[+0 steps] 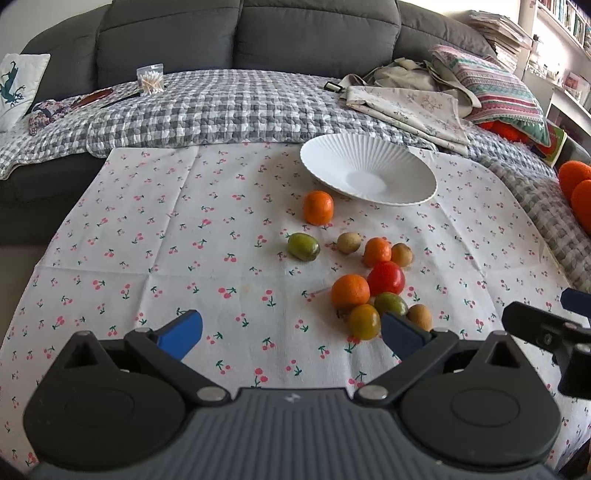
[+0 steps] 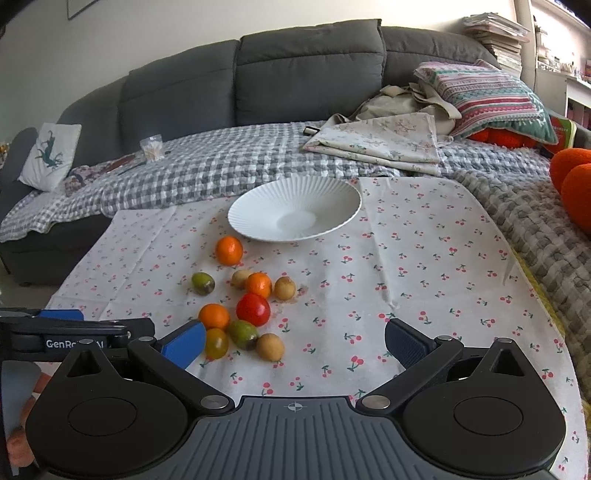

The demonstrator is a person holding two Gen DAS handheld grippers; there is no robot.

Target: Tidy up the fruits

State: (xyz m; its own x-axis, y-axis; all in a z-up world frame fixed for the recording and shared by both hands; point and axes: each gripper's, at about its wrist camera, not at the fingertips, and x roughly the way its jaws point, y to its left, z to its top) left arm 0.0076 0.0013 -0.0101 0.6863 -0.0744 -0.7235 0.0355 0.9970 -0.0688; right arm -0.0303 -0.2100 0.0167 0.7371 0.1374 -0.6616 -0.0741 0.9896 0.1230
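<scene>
Several small fruits lie loose on a cherry-print cloth: an orange mandarin nearest the bowl, a green fruit, a red tomato, further mandarins and small brown fruits. An empty white ribbed bowl stands behind them; it also shows in the right wrist view. My left gripper is open and empty, low over the cloth in front of the fruits. My right gripper is open and empty, to the right of the fruit cluster.
A grey sofa with a checked quilt lies behind the cloth. Folded fabric and a striped pillow sit at the back right. A cotton-swab box stands at the back left. Orange plush items lie at the right.
</scene>
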